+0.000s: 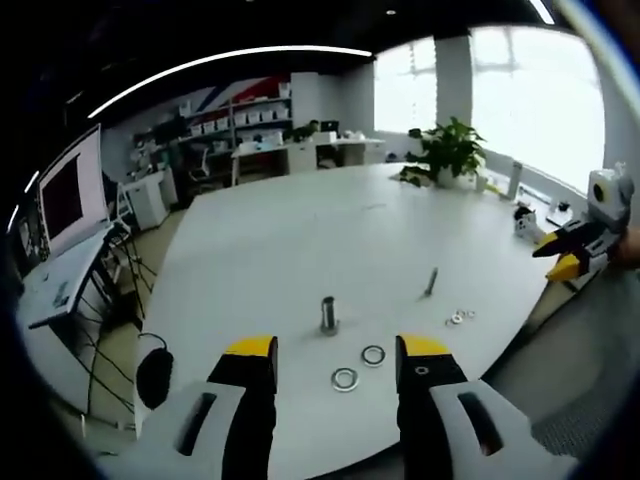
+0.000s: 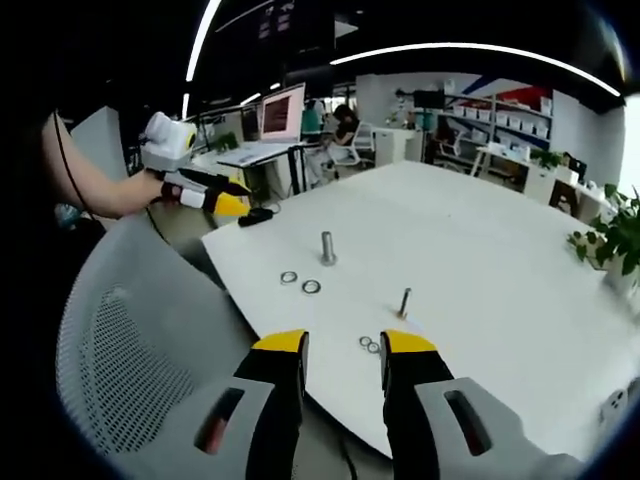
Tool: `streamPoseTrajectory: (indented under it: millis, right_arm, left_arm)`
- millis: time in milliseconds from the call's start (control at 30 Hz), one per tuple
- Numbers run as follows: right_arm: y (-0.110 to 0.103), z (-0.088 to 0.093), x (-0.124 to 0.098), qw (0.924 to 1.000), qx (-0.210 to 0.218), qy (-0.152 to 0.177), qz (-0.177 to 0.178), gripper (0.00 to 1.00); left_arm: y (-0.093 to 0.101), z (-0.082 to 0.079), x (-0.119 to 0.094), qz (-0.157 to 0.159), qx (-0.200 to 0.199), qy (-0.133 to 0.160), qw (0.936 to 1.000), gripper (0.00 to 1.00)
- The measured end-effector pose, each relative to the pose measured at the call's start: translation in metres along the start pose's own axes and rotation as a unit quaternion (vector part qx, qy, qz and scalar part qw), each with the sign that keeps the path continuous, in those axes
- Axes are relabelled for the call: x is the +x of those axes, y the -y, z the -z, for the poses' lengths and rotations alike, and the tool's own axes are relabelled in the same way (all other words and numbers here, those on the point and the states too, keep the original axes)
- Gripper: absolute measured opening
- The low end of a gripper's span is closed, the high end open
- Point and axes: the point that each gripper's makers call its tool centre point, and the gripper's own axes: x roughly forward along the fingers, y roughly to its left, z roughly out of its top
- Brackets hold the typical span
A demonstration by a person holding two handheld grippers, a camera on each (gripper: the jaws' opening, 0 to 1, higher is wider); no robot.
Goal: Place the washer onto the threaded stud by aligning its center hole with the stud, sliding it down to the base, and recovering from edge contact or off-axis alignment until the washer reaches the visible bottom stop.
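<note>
Stud [image 1: 328, 314] upright; 2 washers [image 1: 359, 367] beside (seemingly untouched).

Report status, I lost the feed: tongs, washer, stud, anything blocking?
Both tongs open, empty, short of the table. Washers loose beside upright stud. Path clear.

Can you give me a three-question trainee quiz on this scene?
1. True or false: a washer already sits on the large stud.
2. How many large washers lie just in front of the left hand-held gripper? A) one B) two C) four
3. Fill in: the small washers lie near the thin ____, on the white table.

Key: 1. false, both washers lie flat on the table. 2. B. 3. bolt.
</note>
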Motion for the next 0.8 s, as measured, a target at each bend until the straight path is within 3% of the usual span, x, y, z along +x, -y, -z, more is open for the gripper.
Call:
streamPoseTrajectory:
  millis: [100,200,400,500,567,700,800]
  right_arm:
    - [0.001,-0.002,-0.001,1.0000,0.000,0.003,0.002,0.31]
    - [0.004,-0.003,-0.002,0.9999,0.007,0.007,0.007,0.31]
    - [0.007,-0.004,-0.004,0.9998,0.008,0.011,0.015,0.31]
    - [0.008,-0.002,-0.004,0.9998,0.010,0.009,0.016,0.31]
    - [0.008,-0.003,-0.004,0.9998,0.009,0.009,0.016,0.31]
    - [0.009,-0.003,-0.004,0.9997,0.012,0.009,0.018,0.31]
    - [0.010,-0.002,-0.004,0.9997,0.014,0.008,0.019,0.31]
  left_arm:
    - [0.001,-0.001,0.001,0.003,0.004,-0.003,1.0000,0.42]
    - [0.008,0.017,0.009,0.027,-0.020,-0.052,0.9981,0.48]
    - [0.008,0.021,0.017,0.044,-0.029,-0.075,0.9958,0.45]
    - [0.003,0.029,0.025,0.051,-0.022,-0.108,0.9926,0.43]
    - [-0.001,0.025,0.033,0.053,-0.026,-0.107,0.9925,0.43]
    - [-0.003,0.032,0.047,0.061,-0.015,-0.136,0.9888,0.43]
    - [0.001,0.044,0.058,0.076,0.005,-0.167,0.9830,0.43]
